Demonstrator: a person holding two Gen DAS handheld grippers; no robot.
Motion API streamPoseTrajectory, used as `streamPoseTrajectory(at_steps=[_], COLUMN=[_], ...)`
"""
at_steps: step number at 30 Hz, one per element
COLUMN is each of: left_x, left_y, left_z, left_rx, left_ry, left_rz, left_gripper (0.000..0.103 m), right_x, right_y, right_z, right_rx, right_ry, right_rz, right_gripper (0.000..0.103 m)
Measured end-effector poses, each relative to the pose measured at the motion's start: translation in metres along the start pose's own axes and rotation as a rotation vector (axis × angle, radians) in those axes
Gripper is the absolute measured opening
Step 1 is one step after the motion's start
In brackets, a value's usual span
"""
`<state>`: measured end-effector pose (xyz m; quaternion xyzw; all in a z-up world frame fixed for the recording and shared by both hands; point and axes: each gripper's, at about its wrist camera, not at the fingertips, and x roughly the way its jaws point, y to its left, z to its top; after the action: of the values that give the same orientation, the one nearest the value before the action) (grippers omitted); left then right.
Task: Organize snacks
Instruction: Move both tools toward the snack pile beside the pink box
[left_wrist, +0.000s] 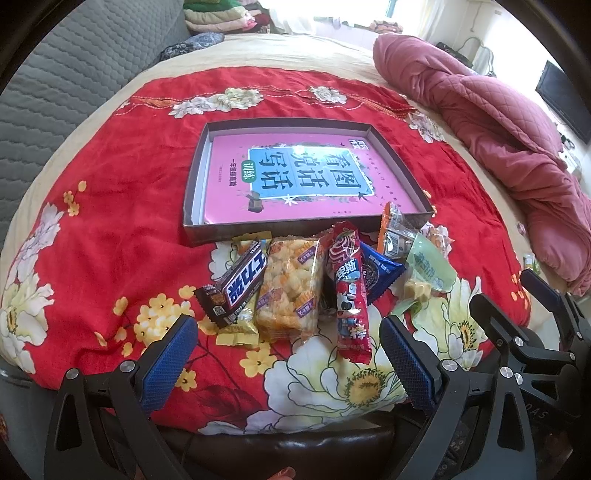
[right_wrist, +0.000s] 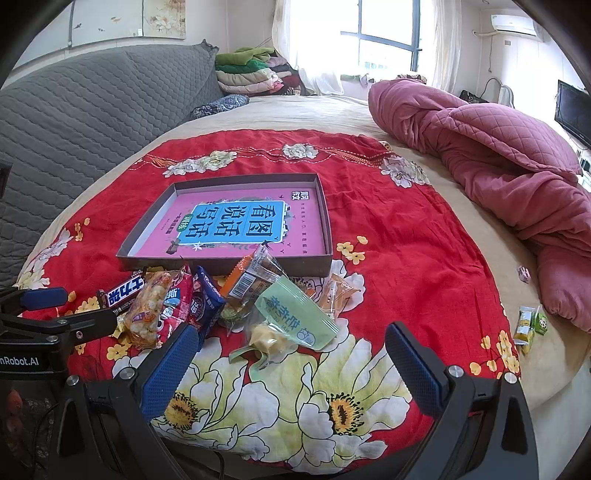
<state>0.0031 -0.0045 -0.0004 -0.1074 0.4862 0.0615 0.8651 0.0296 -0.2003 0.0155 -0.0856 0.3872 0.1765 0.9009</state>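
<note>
A pile of snacks lies on the red floral cloth just in front of a shallow box lined with a pink book. In the pile: a Snickers bar, a clear puffed-rice pack, a red stick pack, a blue cookie pack, an orange-ended pack and a green pouch. My left gripper is open and empty just short of the pile. My right gripper is open and empty, near the green pouch. The box holds no snacks.
A pink quilt is heaped at the right of the bed. Small wrapped candies lie off the cloth at the right. A grey padded headboard is at the left, folded clothes behind.
</note>
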Motion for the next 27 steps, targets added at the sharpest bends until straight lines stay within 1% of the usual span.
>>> streamPoseTrajectory(at_steps=[14,18,25,27], left_x=[-0.001,0.001,0.005,0.007], left_y=[0.010,0.015,0.022,0.027], left_z=[-0.002,-0.001,-0.002,-0.001], left_rx=[-0.027,-0.042,-0.047,-0.065], left_ry=[-0.010,0.005,0.024,0.037], left_rz=[-0.021,-0.023,0.005,0.002], left_gripper=[0.099,0.099,0.099,0.099], right_x=[0.003,0.005,0.008,0.009], right_y=[-0.004,-0.005,-0.004,-0.004], right_z=[-0.002,-0.002,-0.001,-0.001], right_rx=[0.017,0.026,0.023,0.023], right_ry=[0.011,0.016,0.018,0.019], right_rz=[0.008,0.011,0.020,0.028], right_gripper=[0.102,0.102,0.102,0.102])
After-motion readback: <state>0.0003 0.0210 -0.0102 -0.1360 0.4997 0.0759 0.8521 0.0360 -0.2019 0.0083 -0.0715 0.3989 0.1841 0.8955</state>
